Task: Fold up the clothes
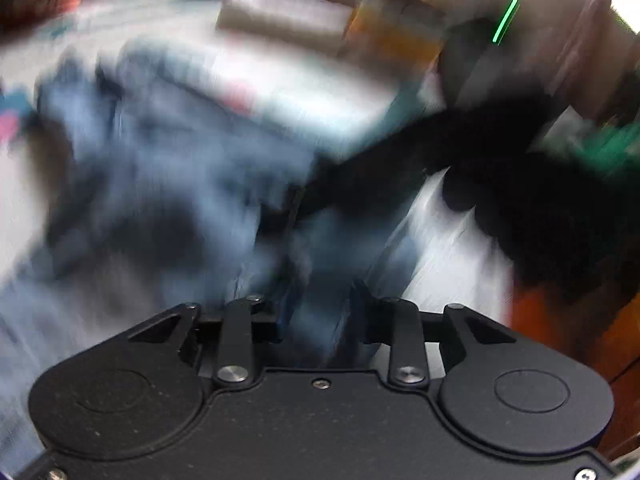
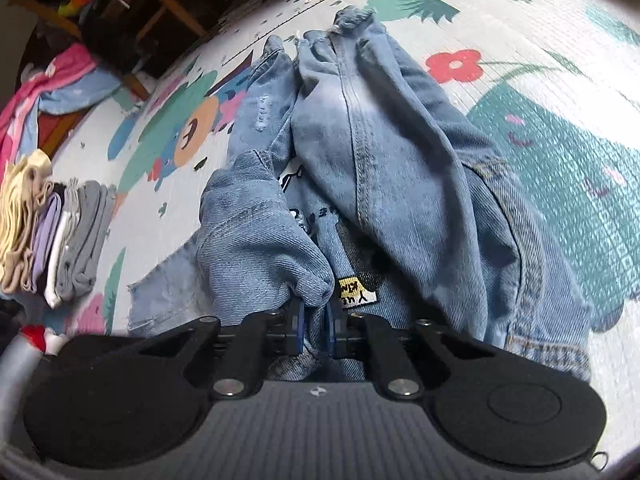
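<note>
One yellow label (image 2: 357,291) on jeans (image 2: 384,152)

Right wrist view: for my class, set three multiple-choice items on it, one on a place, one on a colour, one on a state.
1. Where does the stack of folded clothes lie?
A. left of the jeans
B. on top of the jeans
C. right of the jeans

2. What colour are the jeans?
A. black
B. light blue
C. red

3. How is the right gripper?
A. wide open, empty
B. shut on denim
C. holding a sock

Key: 1 A, the stack sits at the mat's left edge; 2 B, faded denim; 3 B, fabric pinched between the jaws.
</note>
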The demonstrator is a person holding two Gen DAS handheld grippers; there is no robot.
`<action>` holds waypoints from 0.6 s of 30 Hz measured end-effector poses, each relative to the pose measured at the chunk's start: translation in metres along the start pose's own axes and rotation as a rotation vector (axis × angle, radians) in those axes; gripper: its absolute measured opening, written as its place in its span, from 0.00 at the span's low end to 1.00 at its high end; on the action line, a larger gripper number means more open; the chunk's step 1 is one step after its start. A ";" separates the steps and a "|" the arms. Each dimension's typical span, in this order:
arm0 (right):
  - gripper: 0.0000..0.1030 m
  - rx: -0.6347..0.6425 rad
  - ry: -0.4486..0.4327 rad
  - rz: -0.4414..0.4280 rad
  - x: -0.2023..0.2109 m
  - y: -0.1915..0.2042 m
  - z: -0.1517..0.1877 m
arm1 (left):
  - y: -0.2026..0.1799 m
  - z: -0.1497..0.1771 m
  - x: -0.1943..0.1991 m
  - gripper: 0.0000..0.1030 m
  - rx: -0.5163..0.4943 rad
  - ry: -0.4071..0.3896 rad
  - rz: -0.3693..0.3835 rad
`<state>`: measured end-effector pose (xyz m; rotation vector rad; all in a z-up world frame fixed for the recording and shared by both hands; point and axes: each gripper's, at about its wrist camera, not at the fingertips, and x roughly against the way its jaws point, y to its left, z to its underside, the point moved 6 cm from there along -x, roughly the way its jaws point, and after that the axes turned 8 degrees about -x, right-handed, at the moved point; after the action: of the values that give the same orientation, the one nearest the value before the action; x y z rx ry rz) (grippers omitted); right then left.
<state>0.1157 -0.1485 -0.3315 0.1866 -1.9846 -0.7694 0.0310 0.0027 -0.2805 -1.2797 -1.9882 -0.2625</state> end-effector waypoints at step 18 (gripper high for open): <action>0.26 0.168 -0.134 -0.032 0.046 0.022 0.022 | 0.018 -0.010 0.033 0.32 0.039 -0.058 -0.072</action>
<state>0.0774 -0.1411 -0.2921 0.2731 -2.1792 -0.6497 0.0435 0.0289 -0.2547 -1.2047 -2.0816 -0.2220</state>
